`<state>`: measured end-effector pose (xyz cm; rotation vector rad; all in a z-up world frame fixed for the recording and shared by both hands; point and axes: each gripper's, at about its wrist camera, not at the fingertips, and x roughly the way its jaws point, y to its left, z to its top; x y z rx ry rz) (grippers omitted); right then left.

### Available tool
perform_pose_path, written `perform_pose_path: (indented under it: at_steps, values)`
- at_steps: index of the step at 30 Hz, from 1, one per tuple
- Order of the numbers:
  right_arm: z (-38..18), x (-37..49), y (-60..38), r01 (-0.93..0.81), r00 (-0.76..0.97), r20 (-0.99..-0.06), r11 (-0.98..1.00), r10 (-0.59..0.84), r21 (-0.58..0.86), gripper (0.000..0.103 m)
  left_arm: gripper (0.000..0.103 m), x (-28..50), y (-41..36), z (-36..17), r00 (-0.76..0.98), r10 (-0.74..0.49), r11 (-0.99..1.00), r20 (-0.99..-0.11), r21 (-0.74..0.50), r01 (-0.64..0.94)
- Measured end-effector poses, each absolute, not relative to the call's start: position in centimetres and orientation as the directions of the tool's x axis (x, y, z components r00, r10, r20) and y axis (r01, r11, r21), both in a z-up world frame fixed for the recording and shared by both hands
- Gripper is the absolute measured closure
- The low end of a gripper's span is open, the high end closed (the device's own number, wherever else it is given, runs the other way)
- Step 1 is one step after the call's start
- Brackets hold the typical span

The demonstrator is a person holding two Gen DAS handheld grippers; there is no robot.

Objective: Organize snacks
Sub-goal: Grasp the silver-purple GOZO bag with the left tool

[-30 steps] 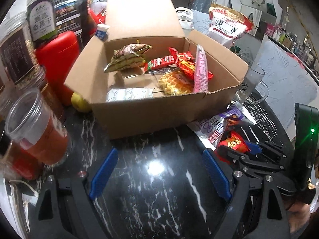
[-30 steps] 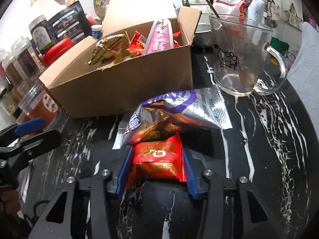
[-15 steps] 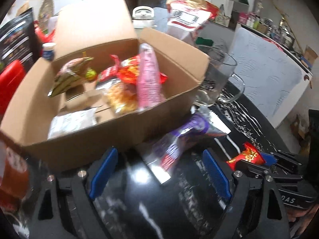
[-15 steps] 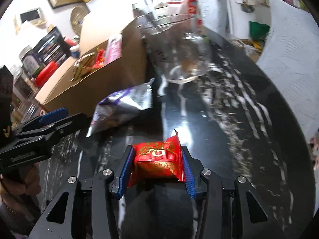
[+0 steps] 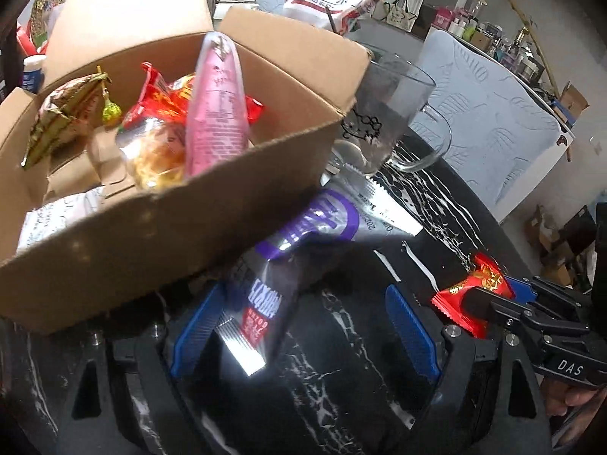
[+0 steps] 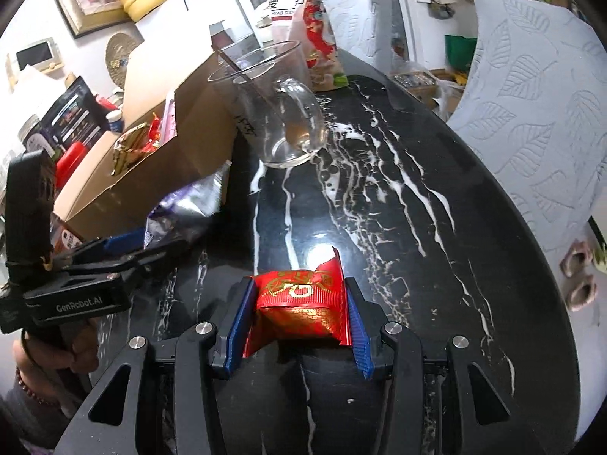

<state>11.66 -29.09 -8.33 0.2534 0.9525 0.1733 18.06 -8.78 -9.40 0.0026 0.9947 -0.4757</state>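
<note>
Item one: red foil snack packet with gold print (image 6: 299, 303), clamped between my right gripper (image 6: 297, 316) jaws, clear of the black marbled bench (image 6: 417, 227).

Item two: silver-and-purple foil snack bag (image 5: 299, 250), lying on the bench against the near right corner of the open brown cardboard box (image 5: 151, 227). Long axis runs near-to-far; its near end sits inside my left gripper (image 5: 299, 326), jaws wide apart, gripping nothing. Left is nearer.

Obscured: bag's far end behind the box in the right view; box floor mostly covered by snacks.
</note>
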Motion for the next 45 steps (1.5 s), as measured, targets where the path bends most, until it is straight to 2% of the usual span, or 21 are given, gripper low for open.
perform_pose_path:
  at_steps: [9, 17, 30, 35, 36, 37, 38, 39, 40, 45]
  values:
    - [-8.0, 11.0, -30.1, -0.024, 0.580, -0.773, 0.954, 0.257, 0.299, 0.058, 0.015, 16.1, -11.4, -8.9, 0.412, -0.452, 0.856, -0.791, -0.254, 0.450]
    - [-8.0, 10.5, -30.9, -0.008, 0.584, -0.772, 0.952, 0.252, 0.305, 0.058, 0.015, 15.6, -12.2, -6.4, 0.546, -0.396, 0.881, -0.738, -0.136, 0.454]
    - [-8.2, 10.8, -30.9, -0.013, 0.575, -0.777, 0.952, 0.258, 0.306, 0.058, 0.015, 20.5, -14.3, -9.9, 0.454, -0.393, 0.871, -0.800, -0.165, 0.462]
    - [-8.3, 10.8, -30.9, -0.007, 0.572, -0.781, 0.953, 0.251, 0.302, 0.058, 0.015, 20.4, -15.3, -10.8, 0.445, -0.370, 0.868, -0.815, -0.132, 0.479]
    - [-8.3, 10.8, -30.9, -0.006, 0.572, -0.781, 0.954, 0.250, 0.301, 0.058, 0.018, 20.5, -15.3, -11.0, 0.445, -0.370, 0.871, -0.815, -0.138, 0.472]
    - [-8.3, 10.8, -30.9, -0.005, 0.573, -0.781, 0.953, 0.250, 0.302, 0.058, 0.031, 20.3, -15.2, -11.0, 0.463, -0.367, 0.876, -0.807, -0.132, 0.465]
    - [-8.3, 10.8, -30.9, -0.004, 0.573, -0.781, 0.953, 0.250, 0.302, 0.058, 0.037, 20.1, -15.3, -10.9, 0.479, -0.347, 0.883, -0.806, -0.109, 0.456]
    - [-8.3, 10.7, -30.9, -0.003, 0.574, -0.780, 0.953, 0.250, 0.303, 0.058, 0.049, 19.8, -15.3, -11.0, 0.489, -0.329, 0.888, -0.808, -0.087, 0.452]
    - [-8.3, 10.6, -30.9, -0.002, 0.574, -0.780, 0.953, 0.250, 0.304, 0.058, 0.054, 19.7, -15.2, -11.0, 0.494, -0.323, 0.890, -0.807, -0.082, 0.449]
    - [-8.2, 9.8, -30.9, 0.001, 0.577, -0.778, 0.952, 0.249, 0.305, 0.058, 0.057, 18.4, -15.0, -10.8, 0.485, -0.331, 0.896, -0.809, -0.107, 0.432]
